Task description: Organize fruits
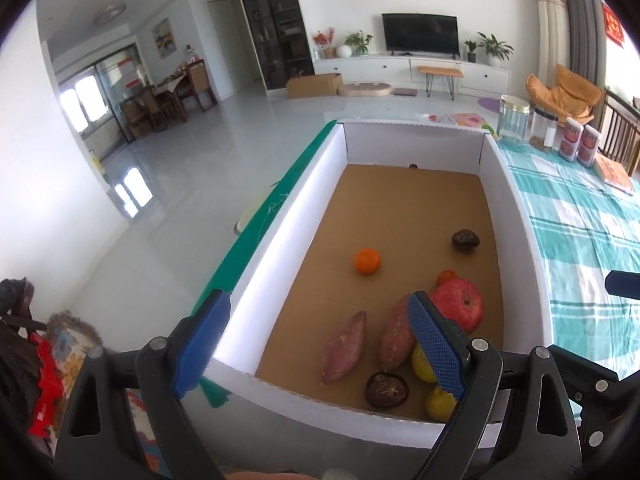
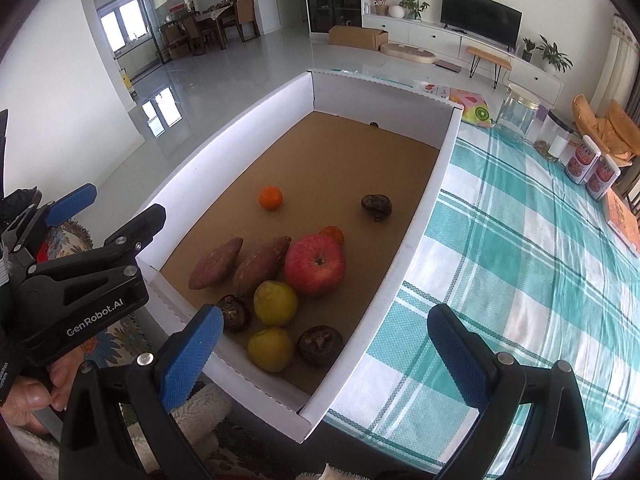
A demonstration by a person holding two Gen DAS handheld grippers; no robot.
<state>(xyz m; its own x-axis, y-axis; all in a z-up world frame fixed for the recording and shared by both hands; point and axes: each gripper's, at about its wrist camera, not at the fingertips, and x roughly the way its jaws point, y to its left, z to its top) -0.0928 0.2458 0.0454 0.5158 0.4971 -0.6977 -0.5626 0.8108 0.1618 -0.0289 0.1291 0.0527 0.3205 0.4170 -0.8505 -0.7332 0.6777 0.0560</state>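
A white cardboard box point(image 2: 416, 236) with a brown floor holds the produce. In the right wrist view I see a red apple point(image 2: 315, 264), two sweet potatoes point(image 2: 216, 263), two yellow-green fruits point(image 2: 275, 303), a tangerine point(image 2: 271, 197) and dark brown shrivelled fruits point(image 2: 376, 207). The left wrist view shows the apple point(image 1: 460, 303), tangerine point(image 1: 367, 261) and sweet potatoes point(image 1: 344, 347) too. My left gripper point(image 1: 316, 344) is open and empty over the box's near edge. My right gripper point(image 2: 324, 354) is open and empty above the box's near right corner.
The box point(image 1: 524, 240) stands on a teal checked tablecloth point(image 2: 520, 248). Glass jars point(image 2: 516, 110), two small cans point(image 2: 592, 170) and a book point(image 2: 624, 220) stand at the far right. The table's left edge drops to a glossy floor point(image 1: 180, 184).
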